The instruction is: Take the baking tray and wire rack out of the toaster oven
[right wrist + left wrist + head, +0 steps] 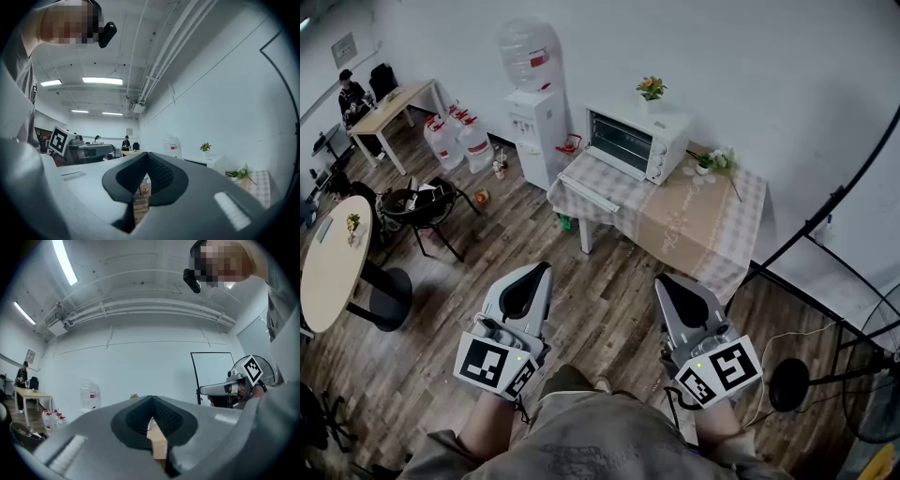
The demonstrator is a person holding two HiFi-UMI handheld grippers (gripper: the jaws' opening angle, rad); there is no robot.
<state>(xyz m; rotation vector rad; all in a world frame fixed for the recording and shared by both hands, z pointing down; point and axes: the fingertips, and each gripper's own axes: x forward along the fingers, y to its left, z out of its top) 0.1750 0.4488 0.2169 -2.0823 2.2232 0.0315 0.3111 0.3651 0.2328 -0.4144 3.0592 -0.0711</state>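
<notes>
Two hand-held grippers (539, 269) (662, 279) level, jaws together

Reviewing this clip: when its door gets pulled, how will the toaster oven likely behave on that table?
The toaster oven looks boxy and low, so tipping seems unlikely. It stands on a checked tablecloth, so it may slide or drag the cloth. The small potted plant on top looks light and could wobble.

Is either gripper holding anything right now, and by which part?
Nothing is held. The left gripper and the right gripper are both shut and empty, well short of the toaster oven.
</notes>
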